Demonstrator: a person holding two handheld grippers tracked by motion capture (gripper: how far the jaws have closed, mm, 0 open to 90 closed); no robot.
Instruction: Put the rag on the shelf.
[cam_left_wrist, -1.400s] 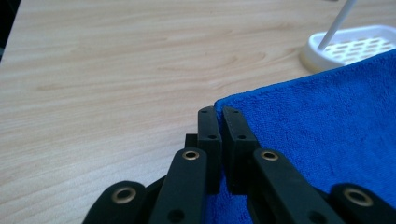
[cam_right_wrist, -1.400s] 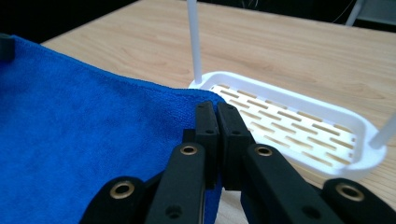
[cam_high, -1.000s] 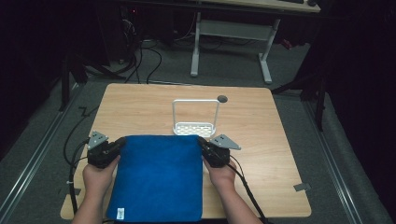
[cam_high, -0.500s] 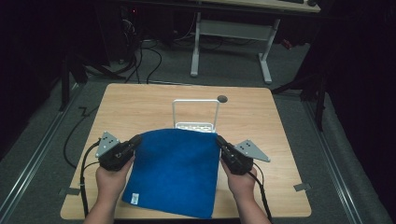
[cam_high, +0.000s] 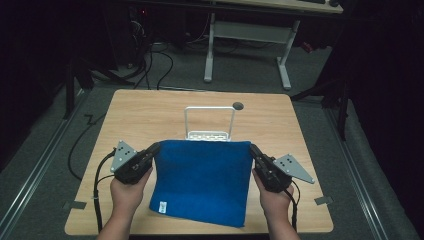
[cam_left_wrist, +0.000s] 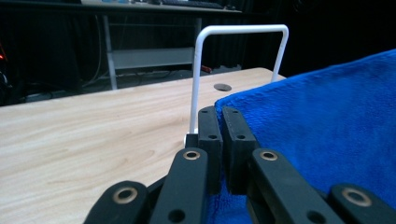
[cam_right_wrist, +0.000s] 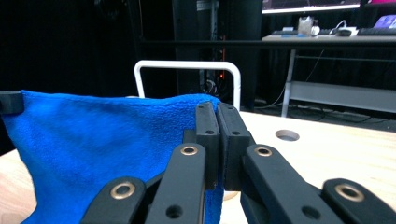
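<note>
Dark room, pale wooden table (cam_high: 150, 110). Blue towel (cam_high: 202, 180) stretched between both hands, far edge raised just before the white rack (cam_high: 209, 122), near edge with its small label draped toward the person. Left gripper (cam_high: 154, 150) with jaws pressed together on the far-left corner; right gripper (cam_high: 252, 151) likewise clamped on the far-right corner. Best done, probably, with corners level, cloth taut, and lifted clear of the bar. Round hole (cam_high: 238, 106) beyond the rack; cables trailing off the table edge.
</note>
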